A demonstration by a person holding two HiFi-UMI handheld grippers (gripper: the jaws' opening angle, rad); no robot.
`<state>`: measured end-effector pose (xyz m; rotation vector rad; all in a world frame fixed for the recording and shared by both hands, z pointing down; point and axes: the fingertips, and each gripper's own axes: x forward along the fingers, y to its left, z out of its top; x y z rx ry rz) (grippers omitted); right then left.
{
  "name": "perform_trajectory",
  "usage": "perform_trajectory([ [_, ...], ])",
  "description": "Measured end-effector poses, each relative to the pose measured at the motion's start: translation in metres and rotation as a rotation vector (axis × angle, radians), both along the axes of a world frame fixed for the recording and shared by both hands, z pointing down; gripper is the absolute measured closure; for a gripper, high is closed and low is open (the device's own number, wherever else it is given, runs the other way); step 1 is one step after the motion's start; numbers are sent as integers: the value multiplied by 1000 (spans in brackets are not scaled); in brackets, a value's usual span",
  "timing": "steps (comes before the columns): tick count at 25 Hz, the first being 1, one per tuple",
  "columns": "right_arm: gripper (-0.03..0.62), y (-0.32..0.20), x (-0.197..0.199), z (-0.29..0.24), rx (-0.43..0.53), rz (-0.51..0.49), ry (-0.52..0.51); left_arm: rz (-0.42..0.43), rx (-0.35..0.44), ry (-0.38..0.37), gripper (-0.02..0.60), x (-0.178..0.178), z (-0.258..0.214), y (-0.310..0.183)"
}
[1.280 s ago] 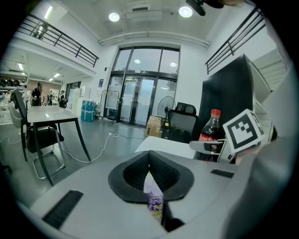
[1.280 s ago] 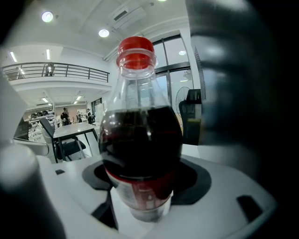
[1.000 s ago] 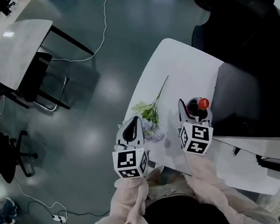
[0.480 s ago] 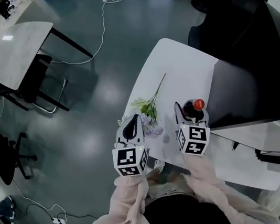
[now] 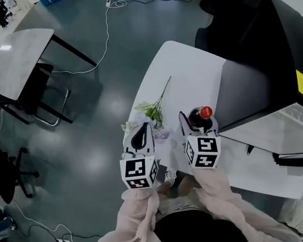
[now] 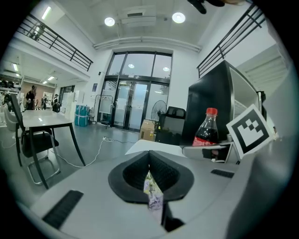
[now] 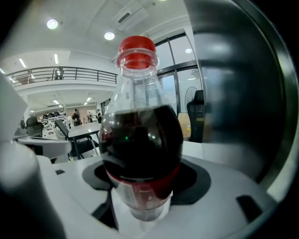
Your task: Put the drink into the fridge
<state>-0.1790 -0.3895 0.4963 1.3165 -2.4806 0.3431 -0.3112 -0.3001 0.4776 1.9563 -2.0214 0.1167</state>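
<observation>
Side table (image 5: 19, 50): grey top, far left on the dark floor, with a black chair (image 5: 40, 90) tucked under it.
Cable (image 5: 108, 35): white, running across the floor from that table toward the top of the head view.
Left tool (image 5: 144, 129): clenched, with the pads meeting at the tip (image 6: 149, 154). A scrap of blossom shows in the slit below them; I cannot tell whether it is pinched. It hangs over the near left corner of the tabletop.
Flower (image 5: 151, 110): a green sprig with pale purple blooms, lying on the tabletop just ahead of the left tool, with its thin stem pointing away.
Tabletop (image 5: 188, 65): white with rounded corners.
Right tool (image 5: 197, 118): grasping the bottle low on its body, with a jaw on either side.
Bottle (image 5: 205, 112): the drink, which is dark cola with a red cap and a red label (image 7: 140, 140). It is upright in the right tool over the near part of the tabletop, just left of the fridge and outside it.
Fridge (image 5: 257, 65): a black box standing on the right of the tabletop.
</observation>
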Motion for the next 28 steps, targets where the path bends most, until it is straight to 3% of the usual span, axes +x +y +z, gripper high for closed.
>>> perform_trajectory([
  [15,284,64,24,-21,7,-104,-21,-66,17,-34,571,34,-19,55],
  [28,284,98,74,-33,27,-91,-18,-30,35,-40,571,81,-27,72],
])
